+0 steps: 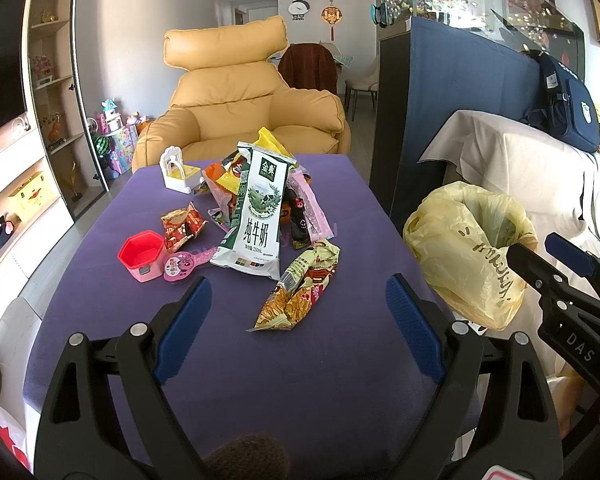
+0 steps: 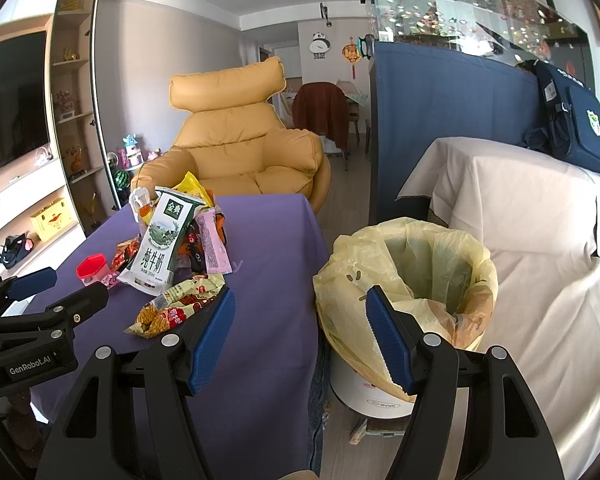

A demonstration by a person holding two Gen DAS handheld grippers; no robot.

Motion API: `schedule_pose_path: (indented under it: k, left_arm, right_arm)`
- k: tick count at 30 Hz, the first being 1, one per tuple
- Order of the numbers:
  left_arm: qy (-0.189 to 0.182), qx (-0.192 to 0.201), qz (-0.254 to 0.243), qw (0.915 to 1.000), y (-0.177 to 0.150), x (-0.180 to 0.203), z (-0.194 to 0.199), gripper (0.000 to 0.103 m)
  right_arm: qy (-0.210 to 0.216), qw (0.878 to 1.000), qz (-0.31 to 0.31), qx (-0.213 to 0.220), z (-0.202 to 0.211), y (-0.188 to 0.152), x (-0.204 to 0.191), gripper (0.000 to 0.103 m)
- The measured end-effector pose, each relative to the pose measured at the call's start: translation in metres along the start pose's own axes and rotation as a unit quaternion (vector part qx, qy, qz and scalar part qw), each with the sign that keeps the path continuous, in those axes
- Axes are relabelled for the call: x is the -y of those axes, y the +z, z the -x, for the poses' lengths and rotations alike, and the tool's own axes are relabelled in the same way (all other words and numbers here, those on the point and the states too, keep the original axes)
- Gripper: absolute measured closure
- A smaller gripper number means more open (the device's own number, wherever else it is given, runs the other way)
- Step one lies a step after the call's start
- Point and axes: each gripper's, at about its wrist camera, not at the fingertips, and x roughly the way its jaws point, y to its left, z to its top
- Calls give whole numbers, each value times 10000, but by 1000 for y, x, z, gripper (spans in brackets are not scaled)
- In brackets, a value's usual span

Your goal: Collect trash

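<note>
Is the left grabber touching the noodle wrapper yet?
Apart. In the left wrist view, bare purple cloth shows between the open left gripper and its fingers on either side of the noodle wrapper, which lies flat on the table.

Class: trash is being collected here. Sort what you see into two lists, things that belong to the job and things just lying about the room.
Belongs to the job:
milk carton
noodle wrapper
red snack packet
bin with yellow bag
left gripper, open
right gripper, open

Just lying about:
yellow armchair
navy backpack
fish tank
</note>
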Motion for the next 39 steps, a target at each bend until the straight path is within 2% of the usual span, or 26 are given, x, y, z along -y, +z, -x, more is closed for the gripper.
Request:
schedule_pose_path:
  k: [26, 39]
  left_arm:
    - [4, 19, 56, 10000, 4, -5, 4, 19]
    - [142, 20, 524, 9985, 26, -57, -29, 19]
  right_arm:
    - [-21, 10000, 4, -11, -1, -2, 2, 39]
    - [-28, 10000, 90, -26, -33, 17, -2, 39]
